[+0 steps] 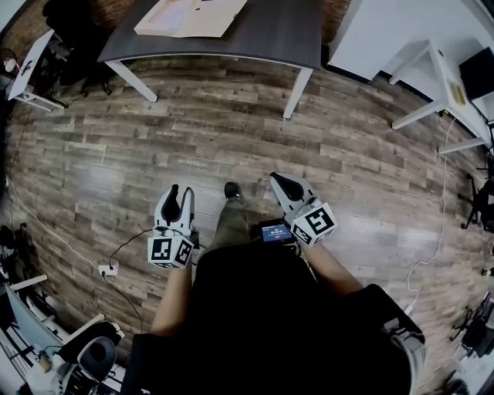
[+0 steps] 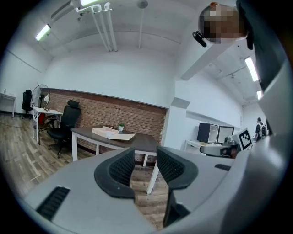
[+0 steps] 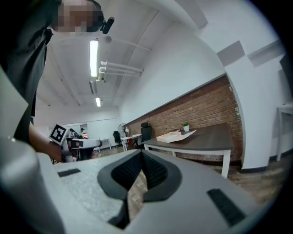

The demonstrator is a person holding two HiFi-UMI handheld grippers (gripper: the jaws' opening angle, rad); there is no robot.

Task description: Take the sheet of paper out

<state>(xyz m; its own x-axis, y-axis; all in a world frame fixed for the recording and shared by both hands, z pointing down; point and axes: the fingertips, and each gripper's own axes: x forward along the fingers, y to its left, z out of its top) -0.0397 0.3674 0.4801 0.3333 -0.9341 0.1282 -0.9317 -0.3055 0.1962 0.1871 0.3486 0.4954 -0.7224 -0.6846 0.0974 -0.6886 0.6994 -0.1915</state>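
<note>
A flat cardboard box with a pale sheet of paper (image 1: 193, 15) lies on the dark table (image 1: 270, 35) at the far side of the room. The box also shows in the left gripper view (image 2: 113, 133) and in the right gripper view (image 3: 176, 135), small and distant. Both grippers are held close to the person's body, well short of the table, above the wooden floor. My left gripper (image 1: 178, 202) (image 2: 144, 160) is open with nothing between its jaws. My right gripper (image 1: 287, 185) (image 3: 142, 155) is shut, its pads meeting on nothing.
A white desk (image 1: 401, 38) stands at the right and a black office chair (image 1: 73, 31) left of the dark table. A power strip with a cable (image 1: 108, 270) lies on the floor. A small screen (image 1: 275, 231) hangs at the person's waist. A small plant (image 2: 121, 127) sits on the table.
</note>
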